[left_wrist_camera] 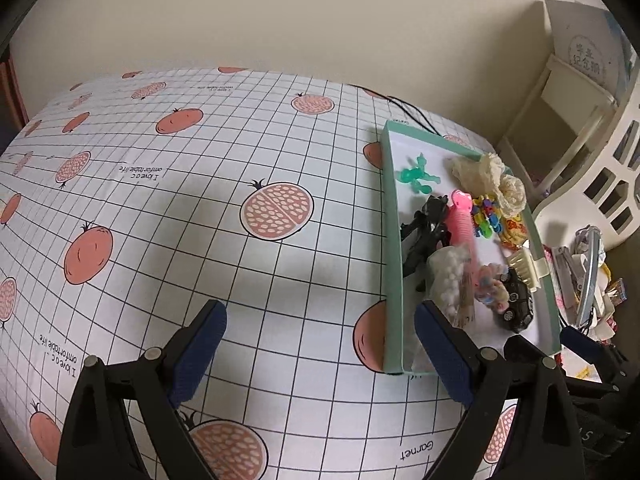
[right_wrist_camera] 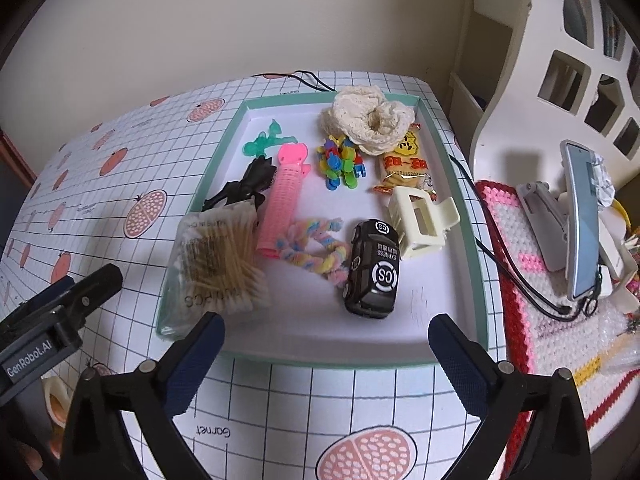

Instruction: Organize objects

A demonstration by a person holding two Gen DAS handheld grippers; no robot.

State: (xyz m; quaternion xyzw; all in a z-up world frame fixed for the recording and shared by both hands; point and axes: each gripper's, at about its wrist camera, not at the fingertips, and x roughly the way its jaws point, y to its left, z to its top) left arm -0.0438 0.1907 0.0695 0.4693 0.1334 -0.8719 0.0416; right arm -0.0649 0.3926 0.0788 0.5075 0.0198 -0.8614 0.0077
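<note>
A teal-rimmed white tray (right_wrist_camera: pixel 320 361) lies on the grid-and-pomegranate tablecloth (right_wrist_camera: pixel 120 184). In it are a cotton swab pack (right_wrist_camera: pixel 218 264), a pink hair roller (right_wrist_camera: pixel 282 200), a black toy car (right_wrist_camera: pixel 374 276), a cream hair claw (right_wrist_camera: pixel 420 220), a pastel twisted rope (right_wrist_camera: pixel 316 248), colourful clips (right_wrist_camera: pixel 340 162), a snack packet (right_wrist_camera: pixel 404 160), a cream lace scrunchie (right_wrist_camera: pixel 372 120), a green figure (right_wrist_camera: pixel 266 140) and a black toy (right_wrist_camera: pixel 244 188). My right gripper (right_wrist_camera: pixel 326 328) hangs open over the tray's near edge. My left gripper (left_wrist_camera: pixel 320 320) is open and holds nothing, its right finger by the tray (left_wrist_camera: pixel 394 260).
A phone (right_wrist_camera: pixel 584 220) on a clamp stand rests on a red-and-pink crocheted mat (right_wrist_camera: pixel 520 248) right of the tray. A white cut-out basket (right_wrist_camera: pixel 560 80) stands behind it. A black cable (right_wrist_camera: pixel 312 80) runs along the table's far edge. The wall is close behind.
</note>
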